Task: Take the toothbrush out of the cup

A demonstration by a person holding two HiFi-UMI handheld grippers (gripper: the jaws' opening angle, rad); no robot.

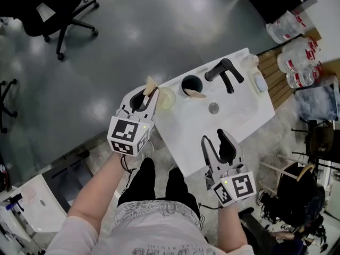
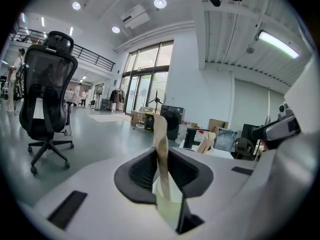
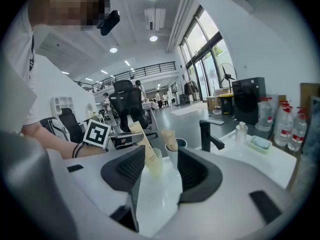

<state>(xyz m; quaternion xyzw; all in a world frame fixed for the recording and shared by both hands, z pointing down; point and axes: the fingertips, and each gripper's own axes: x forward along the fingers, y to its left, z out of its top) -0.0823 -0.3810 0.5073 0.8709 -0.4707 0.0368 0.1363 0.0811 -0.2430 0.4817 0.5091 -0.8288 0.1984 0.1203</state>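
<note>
A toothbrush in a beige paper wrapper (image 1: 150, 85) stands upright in a pale translucent cup (image 1: 166, 97) at the left end of the white sink counter (image 1: 234, 118). My left gripper (image 1: 147, 97) is shut on the wrapper's upper part. In the left gripper view the toothbrush (image 2: 161, 144) rises between the close-set jaws, above the cup (image 2: 167, 204). My right gripper (image 1: 218, 145) stands open and holds nothing at the counter's near edge. In the right gripper view its jaws (image 3: 157, 171) frame the cup (image 3: 154, 164) and toothbrush (image 3: 141, 136) from a distance.
A dark cup (image 1: 190, 85) with a second wrapped toothbrush (image 1: 194, 93) stands right of the pale cup. A black faucet (image 1: 226, 73), a drain (image 1: 213, 108), a soap dish (image 1: 259, 82) and a small bottle (image 1: 251, 61) share the counter. An office chair (image 1: 58, 9) stands far left.
</note>
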